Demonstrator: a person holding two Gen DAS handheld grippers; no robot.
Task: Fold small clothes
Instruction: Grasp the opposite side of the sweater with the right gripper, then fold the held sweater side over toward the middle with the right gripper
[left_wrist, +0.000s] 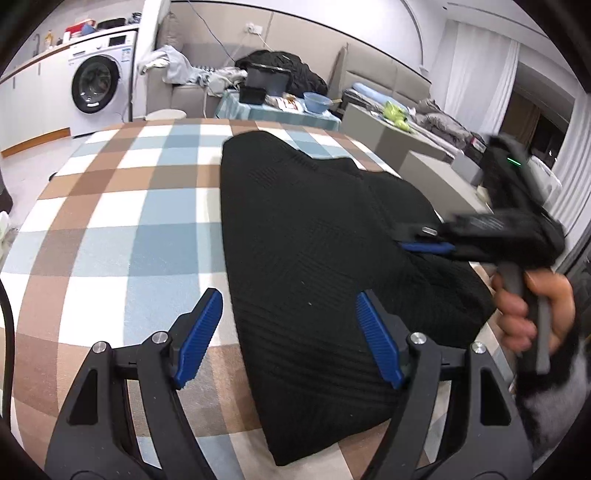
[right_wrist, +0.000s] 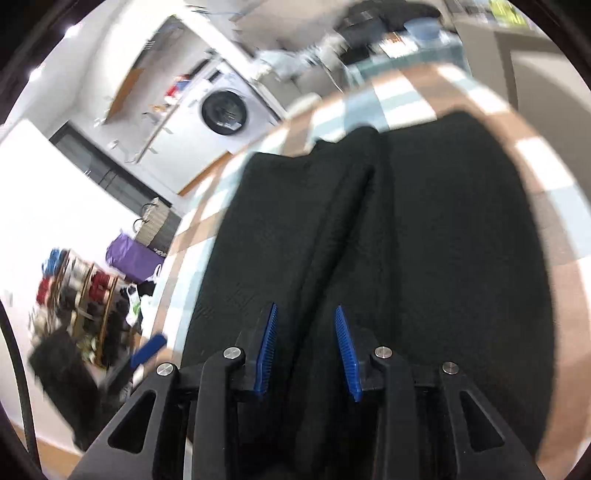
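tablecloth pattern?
Brown, light-blue and white checks on the tablecloth; clearest in the left wrist view.

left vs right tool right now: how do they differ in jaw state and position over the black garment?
The left tool has jaws spread wide; the right tool has jaws much narrower, though a gap shows between its pads.
The left tool straddles the black garment's left edge, one pad over the checked tablecloth; the right tool sits fully over the garment, near a raised fold.
Both have ribbed blue pads on black fingers, and neither visibly grips cloth.

washer (left_wrist: 96, 84) | grey sofa (left_wrist: 373, 79) | white curtain (left_wrist: 476, 70) | pale floor (left_wrist: 33, 162)
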